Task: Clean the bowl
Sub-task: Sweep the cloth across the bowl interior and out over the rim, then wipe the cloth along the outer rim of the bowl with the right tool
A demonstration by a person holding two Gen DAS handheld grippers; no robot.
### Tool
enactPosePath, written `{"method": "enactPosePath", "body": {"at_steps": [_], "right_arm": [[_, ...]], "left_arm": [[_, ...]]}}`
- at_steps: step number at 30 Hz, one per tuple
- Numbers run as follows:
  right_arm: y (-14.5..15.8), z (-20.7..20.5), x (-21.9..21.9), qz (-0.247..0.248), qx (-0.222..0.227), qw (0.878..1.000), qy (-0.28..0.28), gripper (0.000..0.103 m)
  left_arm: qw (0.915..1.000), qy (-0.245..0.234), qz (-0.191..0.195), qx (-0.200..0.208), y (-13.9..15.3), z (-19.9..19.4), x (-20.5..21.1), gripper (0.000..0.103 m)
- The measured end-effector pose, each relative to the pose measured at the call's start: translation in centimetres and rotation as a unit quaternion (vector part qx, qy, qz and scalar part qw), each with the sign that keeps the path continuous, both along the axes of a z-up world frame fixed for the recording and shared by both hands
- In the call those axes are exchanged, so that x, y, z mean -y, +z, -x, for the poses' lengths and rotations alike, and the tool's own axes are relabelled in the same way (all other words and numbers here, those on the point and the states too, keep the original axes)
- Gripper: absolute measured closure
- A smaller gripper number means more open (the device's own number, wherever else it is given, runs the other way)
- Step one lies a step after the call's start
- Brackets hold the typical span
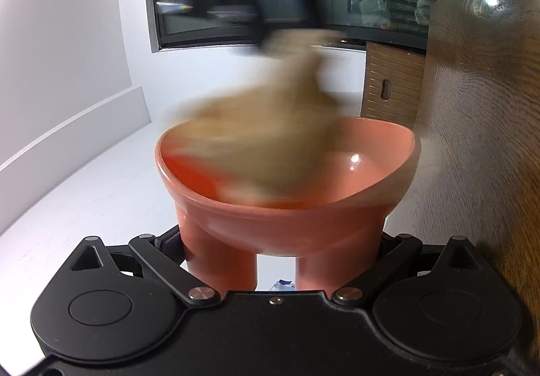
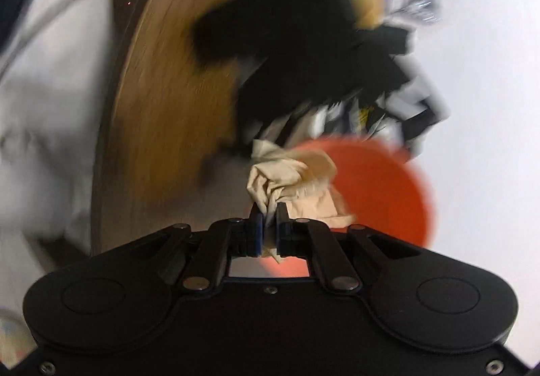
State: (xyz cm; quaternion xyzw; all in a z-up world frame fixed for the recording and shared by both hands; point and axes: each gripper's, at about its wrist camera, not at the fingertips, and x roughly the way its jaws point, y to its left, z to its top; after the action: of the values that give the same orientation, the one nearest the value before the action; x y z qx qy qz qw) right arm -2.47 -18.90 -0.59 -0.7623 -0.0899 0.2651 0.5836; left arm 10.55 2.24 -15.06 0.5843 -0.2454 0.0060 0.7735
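Note:
A coral-pink bowl (image 1: 287, 217) on stubby legs sits between the fingers of my left gripper (image 1: 276, 251), which is shut on its legs and holds it tilted up. A crumpled beige cloth (image 1: 270, 139), blurred by motion, hangs into the bowl from my right gripper (image 1: 260, 35), a dark smear above it. In the right wrist view my right gripper (image 2: 268, 217) is shut on that cloth (image 2: 290, 180), whose bunched end lies against the left rim of the bowl (image 2: 381, 193). The bowl's inner bottom is partly hidden by the cloth.
A dark wooden table edge (image 1: 489, 106) stands close on the bowl's right. A slatted wooden cabinet (image 1: 391, 85) and a dark window (image 1: 337, 4) lie behind. A white floor (image 1: 84, 200) spreads to the left. A blurred black mass (image 2: 303, 55) fills the space above the bowl.

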Motion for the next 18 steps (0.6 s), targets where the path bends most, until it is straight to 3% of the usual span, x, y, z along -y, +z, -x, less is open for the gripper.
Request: {"method": "enactPosePath", "body": {"at_steps": [2, 6, 8, 14, 18], "right_arm": [[2.2, 0.4, 0.3, -0.039, 0.038, 0.999, 0.004, 0.097], [5.1, -0.8, 2.8, -0.08, 0.066, 0.994, -0.034, 0.097], [5.0, -2.3, 2.8, -0.072, 0.074, 0.992, -0.069, 0.097], [-0.5, -6.2, 2.8, 0.019, 0.04, 0.992, -0.119, 0.097], [-3.0, -5.7, 1.7, 0.06, 0.007, 0.992, -0.109, 0.097]], "left_arm": [[1.0, 0.0, 0.0, 0.0, 0.0, 0.0, 0.0, 0.007], [1.0, 0.0, 0.0, 0.0, 0.0, 0.0, 0.0, 0.007], [1.0, 0.0, 0.0, 0.0, -0.1, 0.1, 0.0, 0.007], [1.0, 0.0, 0.0, 0.0, -0.1, 0.2, -0.1, 0.007], [1.0, 0.0, 0.002, -0.005, 0.0, 0.2, -0.1, 0.007]]}}
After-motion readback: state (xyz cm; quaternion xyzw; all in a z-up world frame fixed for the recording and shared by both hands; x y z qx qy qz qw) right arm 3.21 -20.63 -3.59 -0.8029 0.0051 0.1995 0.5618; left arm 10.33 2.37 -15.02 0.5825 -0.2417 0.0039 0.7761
